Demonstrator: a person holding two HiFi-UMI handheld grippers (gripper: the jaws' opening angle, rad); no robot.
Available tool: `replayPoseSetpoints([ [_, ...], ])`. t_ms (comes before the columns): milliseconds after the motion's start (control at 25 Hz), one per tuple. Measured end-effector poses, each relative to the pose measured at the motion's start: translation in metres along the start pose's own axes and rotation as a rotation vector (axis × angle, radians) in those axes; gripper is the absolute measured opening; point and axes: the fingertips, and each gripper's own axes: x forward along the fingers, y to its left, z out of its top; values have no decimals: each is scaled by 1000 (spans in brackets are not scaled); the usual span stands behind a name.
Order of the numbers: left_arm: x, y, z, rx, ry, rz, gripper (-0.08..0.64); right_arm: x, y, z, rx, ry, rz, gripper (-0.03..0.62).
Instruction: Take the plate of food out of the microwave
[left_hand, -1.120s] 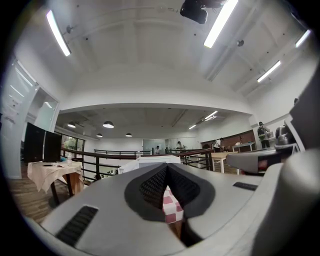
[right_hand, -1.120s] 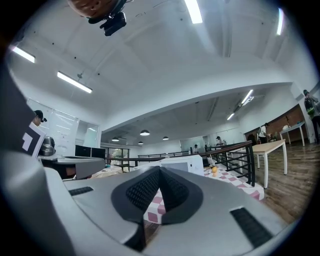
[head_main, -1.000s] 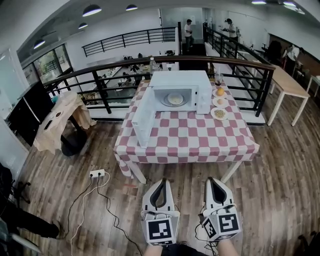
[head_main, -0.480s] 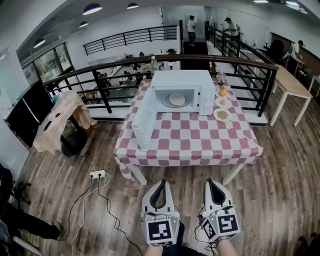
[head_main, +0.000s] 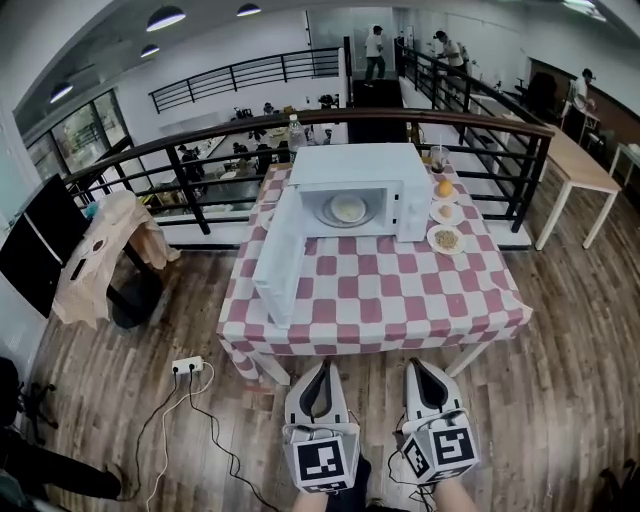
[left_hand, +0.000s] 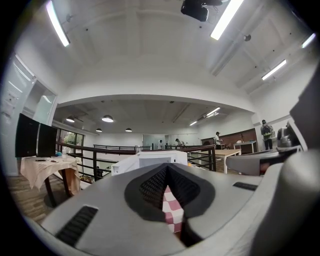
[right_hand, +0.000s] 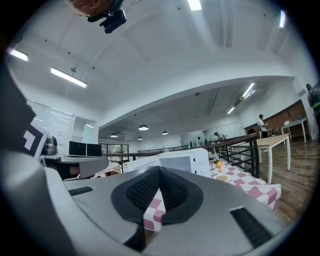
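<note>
Open microwave (head_main: 355, 170) on a checked table (head_main: 400, 295), plate of food (head_main: 348, 209) inside the cavity — both grippers short of the table's near edge

The left gripper (head_main: 322, 366) and right gripper (head_main: 416, 364) hang side by side over the wood floor (head_main: 570, 350), each with its jaws pressed together on nothing. The microwave door (head_main: 282, 262) swings out to the left, reaching toward the cloth's front edge. Small dishes (head_main: 446, 238) line the right edge beside the oven — bare cloth lies in front of the cavity, a black railing (head_main: 190, 150) behind the table
</note>
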Motion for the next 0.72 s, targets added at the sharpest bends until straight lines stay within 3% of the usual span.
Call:
replayPoseSetpoints([
  [720,140,60,-2,-28,18,-72,11,143,-21,-3,15,35,-64,-3],
])
